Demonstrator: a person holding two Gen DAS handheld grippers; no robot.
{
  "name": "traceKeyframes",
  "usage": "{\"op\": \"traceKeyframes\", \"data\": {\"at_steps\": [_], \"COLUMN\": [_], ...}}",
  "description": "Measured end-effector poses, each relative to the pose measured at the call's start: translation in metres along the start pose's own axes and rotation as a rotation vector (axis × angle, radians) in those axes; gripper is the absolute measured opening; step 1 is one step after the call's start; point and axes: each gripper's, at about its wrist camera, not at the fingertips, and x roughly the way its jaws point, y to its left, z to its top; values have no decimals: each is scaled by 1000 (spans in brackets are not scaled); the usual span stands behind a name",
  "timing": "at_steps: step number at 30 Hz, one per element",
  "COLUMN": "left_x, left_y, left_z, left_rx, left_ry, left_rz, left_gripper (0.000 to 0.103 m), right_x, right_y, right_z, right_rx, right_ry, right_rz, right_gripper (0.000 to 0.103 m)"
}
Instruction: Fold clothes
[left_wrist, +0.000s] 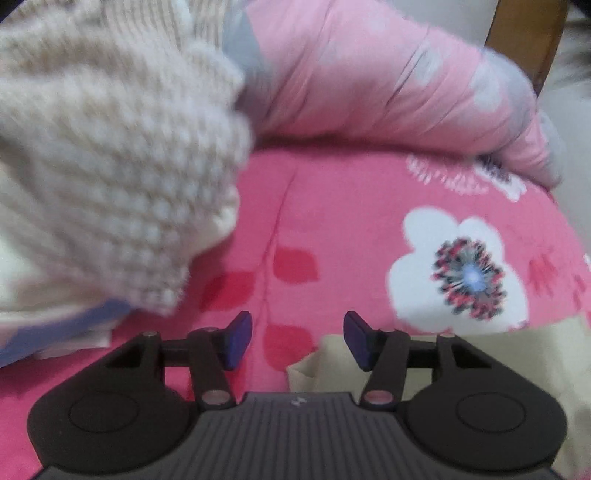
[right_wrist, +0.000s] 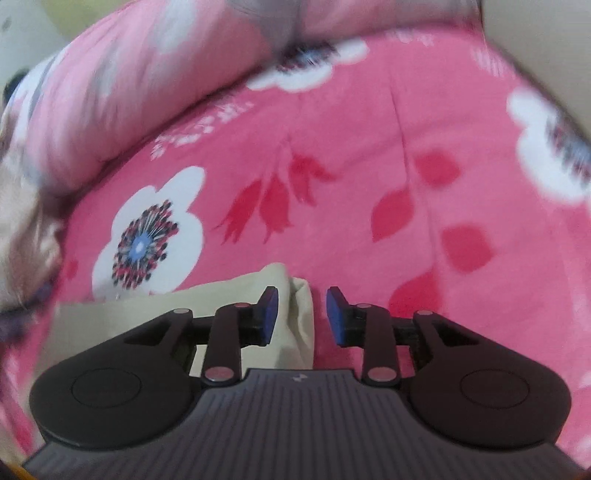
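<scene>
Both grippers, left (left_wrist: 297, 339) and right (right_wrist: 302, 317), stand apart and hold nothing. A cream garment (right_wrist: 295, 314) lies near on the pink bedspread (right_wrist: 369, 129), its corner between the right pads. Soft, light, limp; best pinched at that corner. A knit sweater (left_wrist: 110, 166) sits left.

No words or numbers to read here.

Only one tiny pale mark (left_wrist: 297, 401) sits on the ridged grey body of the left gripper, and the same mark (right_wrist: 297, 378) on the right one — too small and blurry to make out.
</scene>
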Motion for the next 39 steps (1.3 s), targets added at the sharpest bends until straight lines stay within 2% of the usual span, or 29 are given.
{"op": "traceKeyframes", "data": {"at_steps": [4,6,7,9,11,12,13,16,19,22,24,25,26,29,31,34,37,39], "left_x": [-38,-41,-38,-19,-13,-13,-13,-22,-48,-52,-45,-39,-34,-27,-30,-49,-67,-62], "left_y": [-42,-64,-72,-75,-63,-60,-59,-61,-64,-60,-53,-47,-41,-37,-40,-46,-53,-60], "left_z": [-29,-56,-71,-104,-121,-121,-116,-102,-98,-119,-131,-132,-132,-129,-126,-117,-116,-126], "left_rx": [16,66,110,198,217,221,222,200,189,235,241,229,217,235,256,264,276,327], "left_ry": [62,116,151,214,161,150,156,166,143,175,189,189,189,183,185,153,115,143], "left_rz": [-148,-177,-158,-60,-66,-64,-58,-26,-45,-52,-39,-31,-22,-16,-8,21,-10,-12], "left_gripper": [55,54,54,51,51,52,53,50,51,54,58,58,59,61,59,48,48,48], "right_x": [-25,-23,-14,4,37,41,41,30,-9,-36,-27,-13,1,14,9,-10,-20,-2], "right_y": [61,87,93,103,93,86,83,90,103,118,116,107,96,84,89,96,97,95], "right_z": [-22,-43,-54,-78,-103,-110,-108,-92,-86,-107,-131,-144,-151,-146,-146,-138,-140,-147], "right_rx": [-256,-395,-458,-585,-718,-750,-765,-789,-806,-950,-1070,-1113,-1109,-1071,-1133,-1139,-1179,-1252], "right_ry": [24,61,91,150,231,207,202,229,176,208,292,349,394,403,407,401,406,445], "right_rz": [51,87,66,24,-98,-68,-43,-65,68,217,203,156,143,201,195,177,159,97], "right_gripper": [27,26,25,25,25,25,25,27,26,25,25,25,25,26,26,24,22,22]}}
